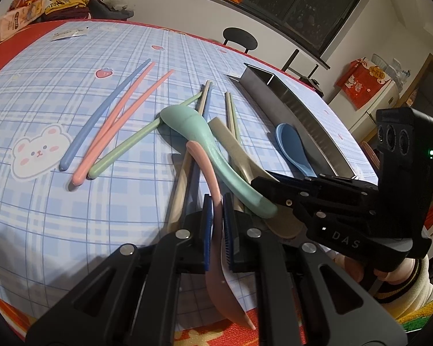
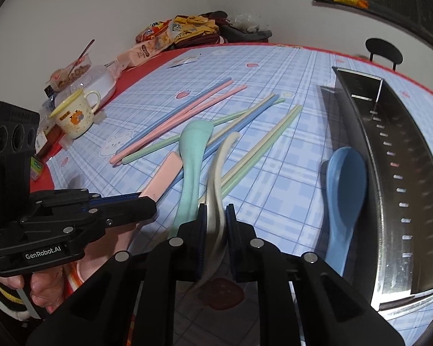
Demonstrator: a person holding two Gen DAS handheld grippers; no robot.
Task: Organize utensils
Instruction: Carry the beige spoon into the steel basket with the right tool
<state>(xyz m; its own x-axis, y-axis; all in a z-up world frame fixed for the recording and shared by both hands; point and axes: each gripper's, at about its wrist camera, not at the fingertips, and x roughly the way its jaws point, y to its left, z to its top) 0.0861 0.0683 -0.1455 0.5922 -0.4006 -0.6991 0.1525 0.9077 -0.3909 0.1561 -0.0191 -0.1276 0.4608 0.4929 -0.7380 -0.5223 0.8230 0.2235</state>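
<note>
My left gripper [image 1: 216, 216] is shut on the handle of a pink spoon [image 1: 200, 158]; its bowl hangs below the pads. In the right wrist view my right gripper [image 2: 216, 219] is shut on a beige spoon [image 2: 220, 161], which stands on edge between the blue pads. Between both spoons a teal spoon [image 2: 193, 150] lies across loose chopsticks. A blue spoon [image 2: 343, 178] rests beside the long metal tray [image 2: 404, 173]. Blue, pink and green chopsticks [image 1: 106, 127] lie further left, and a beige pair [image 1: 230, 109] sits near the tray. The two grippers are close together over the pile.
A checked blue mat [image 1: 72, 216] covers the red table. A yellow-rimmed mug [image 2: 75, 115], food containers and snack bags [image 2: 155, 37] crowd the far left edge. A dark chair [image 2: 383, 50] stands behind the table. A hand [image 2: 46, 291] holds the left gripper.
</note>
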